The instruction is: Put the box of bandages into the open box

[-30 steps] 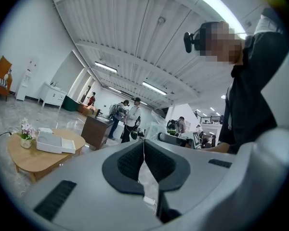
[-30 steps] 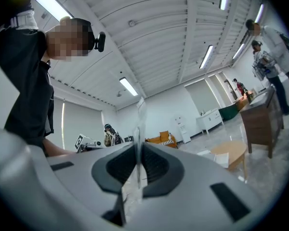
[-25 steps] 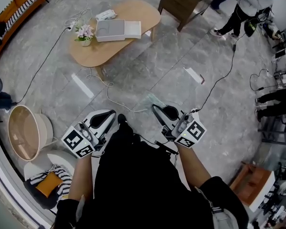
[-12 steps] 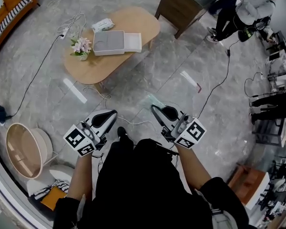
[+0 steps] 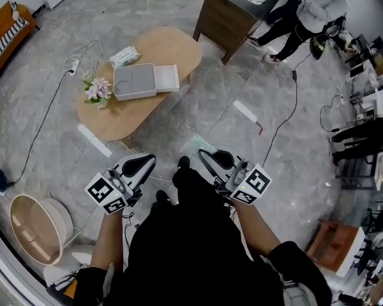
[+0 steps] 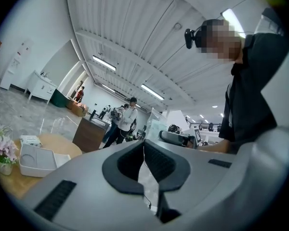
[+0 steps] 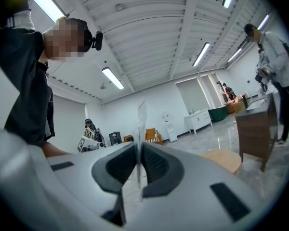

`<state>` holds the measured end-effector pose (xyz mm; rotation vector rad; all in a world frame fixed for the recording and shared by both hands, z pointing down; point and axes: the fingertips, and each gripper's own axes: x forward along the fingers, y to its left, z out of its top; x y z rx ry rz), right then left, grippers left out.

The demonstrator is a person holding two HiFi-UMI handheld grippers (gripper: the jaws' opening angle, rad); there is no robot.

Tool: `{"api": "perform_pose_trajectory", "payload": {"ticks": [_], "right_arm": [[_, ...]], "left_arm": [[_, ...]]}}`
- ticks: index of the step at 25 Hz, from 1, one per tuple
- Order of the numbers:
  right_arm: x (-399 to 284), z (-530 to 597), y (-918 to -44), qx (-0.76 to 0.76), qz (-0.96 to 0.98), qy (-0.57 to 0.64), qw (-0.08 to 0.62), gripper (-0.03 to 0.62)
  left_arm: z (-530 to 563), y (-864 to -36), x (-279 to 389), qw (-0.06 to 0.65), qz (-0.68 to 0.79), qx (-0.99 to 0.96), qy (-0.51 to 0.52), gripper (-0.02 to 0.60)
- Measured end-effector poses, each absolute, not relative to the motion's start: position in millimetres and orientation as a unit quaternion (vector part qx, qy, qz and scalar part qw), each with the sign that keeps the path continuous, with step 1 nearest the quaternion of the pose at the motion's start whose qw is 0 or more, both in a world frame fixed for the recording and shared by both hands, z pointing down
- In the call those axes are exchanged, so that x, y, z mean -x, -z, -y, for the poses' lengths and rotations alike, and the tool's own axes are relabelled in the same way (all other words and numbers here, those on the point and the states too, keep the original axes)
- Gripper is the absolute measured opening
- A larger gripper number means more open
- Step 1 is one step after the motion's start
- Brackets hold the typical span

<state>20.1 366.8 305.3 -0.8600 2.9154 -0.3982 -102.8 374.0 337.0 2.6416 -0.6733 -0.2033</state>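
The open white box [image 5: 135, 81] lies on a low wooden table [image 5: 172, 46] ahead, with its lid [image 5: 166, 78] beside it; the left gripper view also catches the box [image 6: 36, 159]. My right gripper [image 5: 204, 153] is held at waist height, far short of the table. It is shut on a thin clear pack, the box of bandages [image 5: 200, 143]. In the right gripper view the pack [image 7: 141, 119] stands edge-on between the pads of that gripper [image 7: 138, 158]. My left gripper [image 5: 147, 160] is level with it, its pads [image 6: 151, 160] together around nothing.
On the table stand pink flowers [image 5: 97, 89] and a white packet [image 5: 124, 57]. A dark wooden cabinet [image 5: 226, 14] stands beyond it, with people [image 5: 306, 11] nearby. Cables [image 5: 287, 113] cross the grey floor. A round basket [image 5: 35, 228] sits at lower left.
The person has walked forward: the table has slid left and lower in the head view. Both grippers keep the same pose and the clear pack stays in the right one.
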Motion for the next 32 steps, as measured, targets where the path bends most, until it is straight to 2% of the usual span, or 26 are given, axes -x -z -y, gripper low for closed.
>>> {"api": "perform_pose_trajectory", "payload": {"ticks": [9,19,25,32], "right_arm": [[-57,-247,-310,0.265,-0.952,0.135,0.069,0.034],[-113,-109,-300,0.222,-0.961,0.143,0.076,0.034],[-115,-53,-300,0.215,-0.961,0.147,0.090,0.034],[-110,0,-314,0.224,-0.959,0.158,0.075,0.034]], "left_arm": [[-262,-338,72,0.202,0.262,-0.943,0.048,0.017],[-127,-301,15,0.185,0.289,-0.938,0.051,0.017],[-83,-310,11,0.188,0.305,-0.932,0.044,0.017],[-20,-316,25,0.186,0.305,-0.932,0.052,0.017]]}}
